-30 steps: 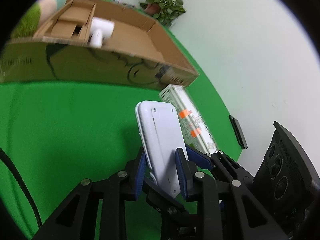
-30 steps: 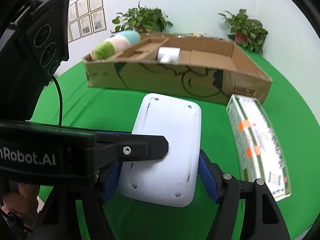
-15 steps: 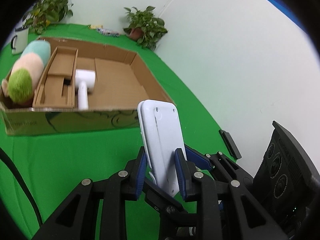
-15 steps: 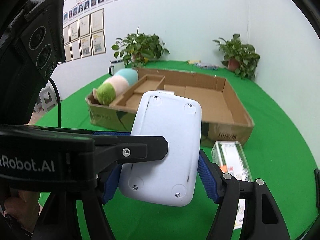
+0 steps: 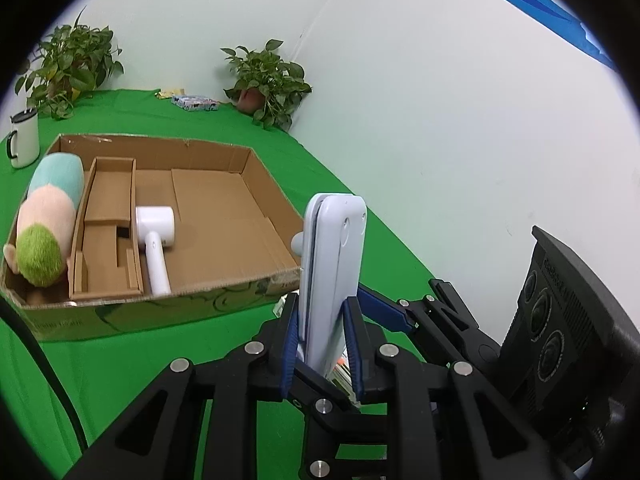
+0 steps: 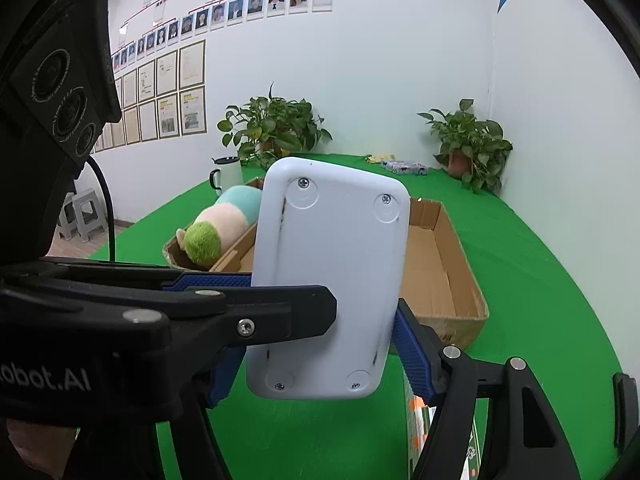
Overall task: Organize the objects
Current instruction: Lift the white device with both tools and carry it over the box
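White flat gadget [image 5: 334,276] stands upright in the air, above the green cloth [image 5: 120,360] and near the cardboard box [image 5: 224,292]. Both grippers squeeze it: the left gripper [image 5: 322,344] pinches its thin sides, and the right gripper [image 6: 316,344] hugs its wide sides. Inside the box lie a plush toy [image 5: 46,222] and a white hair dryer [image 5: 156,240]
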Demonstrator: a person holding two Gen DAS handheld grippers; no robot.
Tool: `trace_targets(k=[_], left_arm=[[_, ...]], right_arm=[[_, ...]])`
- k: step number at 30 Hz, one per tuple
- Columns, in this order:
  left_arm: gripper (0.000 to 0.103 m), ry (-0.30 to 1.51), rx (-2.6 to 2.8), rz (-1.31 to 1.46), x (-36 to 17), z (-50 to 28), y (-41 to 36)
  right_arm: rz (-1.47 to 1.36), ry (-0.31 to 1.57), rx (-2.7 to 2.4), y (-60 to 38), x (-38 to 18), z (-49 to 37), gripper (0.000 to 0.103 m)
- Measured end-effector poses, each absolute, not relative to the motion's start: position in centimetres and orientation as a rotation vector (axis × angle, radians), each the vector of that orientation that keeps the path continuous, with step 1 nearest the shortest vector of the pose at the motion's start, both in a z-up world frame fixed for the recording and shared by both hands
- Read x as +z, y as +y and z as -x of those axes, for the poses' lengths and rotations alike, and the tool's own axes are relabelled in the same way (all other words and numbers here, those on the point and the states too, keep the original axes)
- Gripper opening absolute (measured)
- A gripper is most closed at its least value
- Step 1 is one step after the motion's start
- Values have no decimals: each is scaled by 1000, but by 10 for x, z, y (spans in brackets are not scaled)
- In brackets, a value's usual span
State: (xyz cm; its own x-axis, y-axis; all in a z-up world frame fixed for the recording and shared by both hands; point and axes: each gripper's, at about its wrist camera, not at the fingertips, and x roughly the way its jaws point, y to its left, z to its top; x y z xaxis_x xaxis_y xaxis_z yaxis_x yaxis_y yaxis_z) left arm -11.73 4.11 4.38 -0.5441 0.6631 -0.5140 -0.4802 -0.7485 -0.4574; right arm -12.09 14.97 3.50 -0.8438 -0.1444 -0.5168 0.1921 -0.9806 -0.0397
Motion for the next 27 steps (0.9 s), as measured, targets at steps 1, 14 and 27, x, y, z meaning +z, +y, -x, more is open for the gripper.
trace_targets(k=[1, 14, 27], left_arm=[[20, -344, 2276, 902, 46, 119, 41], [19, -344, 2278, 913, 60, 157, 41], [19, -331, 2256, 947, 68, 216, 56]], right_arm=[[-786, 131, -2856, 150, 37, 123, 66], [-810, 98, -2843, 154, 55, 166, 66], [-889, 70, -2839, 172, 73, 235, 66]])
